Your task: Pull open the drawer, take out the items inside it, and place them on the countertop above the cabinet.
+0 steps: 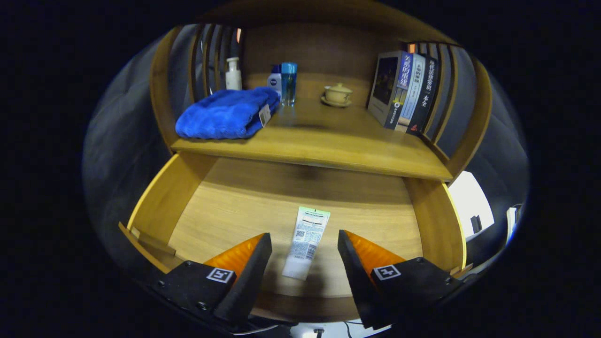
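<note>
The gripper [304, 244] hangs over the pulled-out drawer [164, 202] with its fingers spread wide, touching nothing. One tube [306, 241] lies flat on the drawer floor between the fingertips, its long axis running front to back, the cap end toward the gripper and the crimped end toward the cabinet. The countertop [328, 141] above carries one folded blue towel [227, 115], three bottles [287, 82], one lidded cup [337, 94] and three upright books [406, 89].

Drawer [197, 197] and tabletop [328, 141]: honey-yellow wood grain. Tube [305, 241]: white, green band at far end, black barcode print. Towel [225, 115]: bright blue; cup [288, 83]: translucent blue; teacup [338, 94]: cream.
</note>
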Tool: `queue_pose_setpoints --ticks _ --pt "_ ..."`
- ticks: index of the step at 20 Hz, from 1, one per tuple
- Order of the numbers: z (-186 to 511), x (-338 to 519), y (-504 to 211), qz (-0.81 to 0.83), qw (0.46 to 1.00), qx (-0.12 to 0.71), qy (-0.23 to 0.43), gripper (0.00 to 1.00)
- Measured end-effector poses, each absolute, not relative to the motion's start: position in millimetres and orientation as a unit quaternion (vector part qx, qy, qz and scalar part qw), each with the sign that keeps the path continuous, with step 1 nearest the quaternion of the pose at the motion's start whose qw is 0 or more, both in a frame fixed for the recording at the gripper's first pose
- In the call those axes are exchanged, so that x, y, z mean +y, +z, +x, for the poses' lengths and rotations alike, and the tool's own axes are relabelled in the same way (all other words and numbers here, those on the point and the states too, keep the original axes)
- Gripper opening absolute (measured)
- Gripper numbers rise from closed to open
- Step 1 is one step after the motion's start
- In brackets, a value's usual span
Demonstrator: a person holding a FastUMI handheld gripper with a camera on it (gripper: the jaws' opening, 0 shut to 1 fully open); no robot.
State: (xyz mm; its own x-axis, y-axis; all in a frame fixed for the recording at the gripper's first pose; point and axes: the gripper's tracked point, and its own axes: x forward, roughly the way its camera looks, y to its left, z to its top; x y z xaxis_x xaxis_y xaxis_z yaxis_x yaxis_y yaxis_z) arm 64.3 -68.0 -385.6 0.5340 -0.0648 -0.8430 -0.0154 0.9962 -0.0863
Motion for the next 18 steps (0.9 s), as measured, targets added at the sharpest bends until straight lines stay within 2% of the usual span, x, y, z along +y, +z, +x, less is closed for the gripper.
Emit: queue_pose_setpoints --ticks 2,8,18 --pt "67 -70 -400 -0.043 0.859 0.51 -0.013 0.95" --pt "63 -72 -432 -0.012 0.812 0.583 -0.029 0.96" --pt "57 -76 -459 -0.038 0.773 0.633 -0.029 0.94"
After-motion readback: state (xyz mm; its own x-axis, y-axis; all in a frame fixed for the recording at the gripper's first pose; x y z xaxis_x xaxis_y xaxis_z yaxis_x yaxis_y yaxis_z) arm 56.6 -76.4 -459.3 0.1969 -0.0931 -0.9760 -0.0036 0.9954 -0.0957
